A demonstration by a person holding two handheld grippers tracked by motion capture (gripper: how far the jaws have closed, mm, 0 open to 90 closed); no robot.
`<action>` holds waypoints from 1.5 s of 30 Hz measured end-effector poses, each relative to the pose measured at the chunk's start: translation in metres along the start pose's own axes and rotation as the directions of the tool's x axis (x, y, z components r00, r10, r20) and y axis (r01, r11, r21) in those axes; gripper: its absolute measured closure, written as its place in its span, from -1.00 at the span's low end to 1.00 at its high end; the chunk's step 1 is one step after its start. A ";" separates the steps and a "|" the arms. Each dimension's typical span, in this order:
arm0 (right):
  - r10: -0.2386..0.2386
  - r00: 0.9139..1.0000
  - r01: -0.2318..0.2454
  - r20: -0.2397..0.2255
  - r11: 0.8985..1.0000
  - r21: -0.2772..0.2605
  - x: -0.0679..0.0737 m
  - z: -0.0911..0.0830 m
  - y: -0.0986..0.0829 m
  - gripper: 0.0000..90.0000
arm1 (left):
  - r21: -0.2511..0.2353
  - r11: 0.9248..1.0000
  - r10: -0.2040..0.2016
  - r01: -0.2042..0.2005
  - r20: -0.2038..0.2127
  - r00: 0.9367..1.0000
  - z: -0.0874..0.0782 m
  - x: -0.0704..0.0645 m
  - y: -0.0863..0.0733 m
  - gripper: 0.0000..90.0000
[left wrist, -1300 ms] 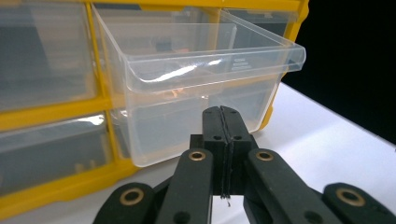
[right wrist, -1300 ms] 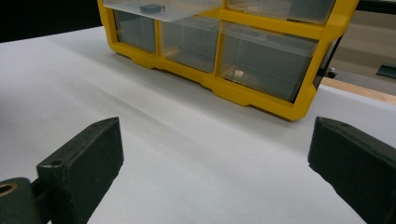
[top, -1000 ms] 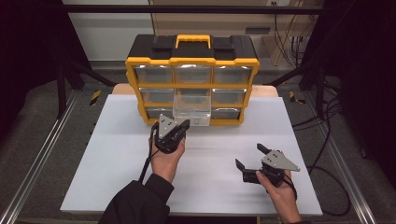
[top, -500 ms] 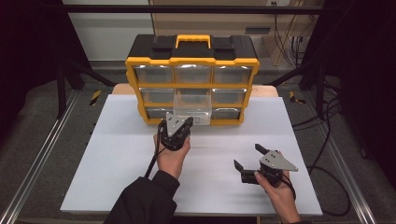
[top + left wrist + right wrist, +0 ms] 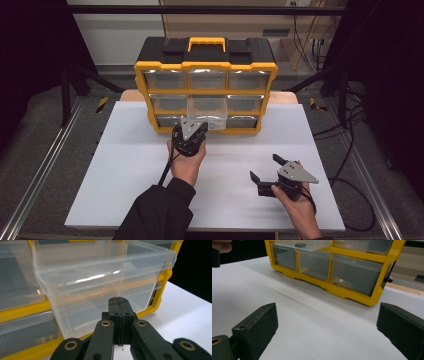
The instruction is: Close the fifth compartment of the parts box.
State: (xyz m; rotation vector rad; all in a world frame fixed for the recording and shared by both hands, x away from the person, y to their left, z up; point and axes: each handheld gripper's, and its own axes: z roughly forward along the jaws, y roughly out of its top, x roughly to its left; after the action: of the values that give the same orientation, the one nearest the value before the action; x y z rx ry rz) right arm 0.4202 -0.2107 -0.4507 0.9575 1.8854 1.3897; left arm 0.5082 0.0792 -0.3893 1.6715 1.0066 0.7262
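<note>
Left tongs [image 5: 192,131] moved up to the clear drawer [image 5: 206,113], clenched; right tongs [image 5: 267,176] released

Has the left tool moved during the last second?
Yes. The left tool went forward and slightly right, toward the yellow organizer, now at its pulled-out middle drawer.

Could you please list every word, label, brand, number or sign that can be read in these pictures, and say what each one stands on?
None can be read.
Yellow and black plastic drawer organiser: no brand or label legible on its lid, handle or frame.
Clear plastic drawer pulled out at its middle: unmarked.
Left tongs, shut, and right tongs, open: only screw holes, no lettering.
White tabletop: blank.
</note>
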 end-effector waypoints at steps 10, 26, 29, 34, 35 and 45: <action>0.024 0.999 -0.024 -0.030 1.000 0.009 -0.001 0.000 -0.001 -0.92 | -0.009 1.000 -0.011 0.010 -0.029 1.000 0.007 0.002 0.006 0.99; 0.032 0.999 -0.032 -0.020 0.999 0.012 -0.002 0.000 -0.003 -0.93 | 0.004 1.000 0.021 -0.021 -0.045 0.999 0.014 0.007 0.010 0.99; 0.028 0.999 -0.028 -0.014 0.999 0.015 -0.002 0.000 -0.003 -0.93 | 0.005 1.000 0.022 -0.022 -0.052 0.998 0.015 0.009 0.011 0.99; 0.030 0.999 -0.030 -0.015 0.999 0.016 -0.002 0.000 -0.003 -0.93 | 0.008 1.000 0.020 -0.020 -0.055 0.998 0.016 0.011 0.013 0.99; 0.028 1.000 -0.028 -0.013 0.999 0.017 -0.002 0.000 -0.003 -0.92 | 0.010 1.000 0.020 -0.019 -0.056 0.998 0.017 0.012 0.014 0.99; 0.040 0.999 -0.040 -0.011 0.999 0.022 -0.002 0.001 -0.004 -0.92 | 0.019 1.000 0.018 -0.017 -0.058 0.998 0.021 0.016 0.018 0.99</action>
State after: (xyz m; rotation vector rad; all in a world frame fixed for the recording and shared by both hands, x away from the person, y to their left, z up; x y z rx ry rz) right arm 0.4211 -0.2129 -0.4545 1.0050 1.9026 1.4032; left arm 0.5377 0.0812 -0.3785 1.6855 1.0434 0.7832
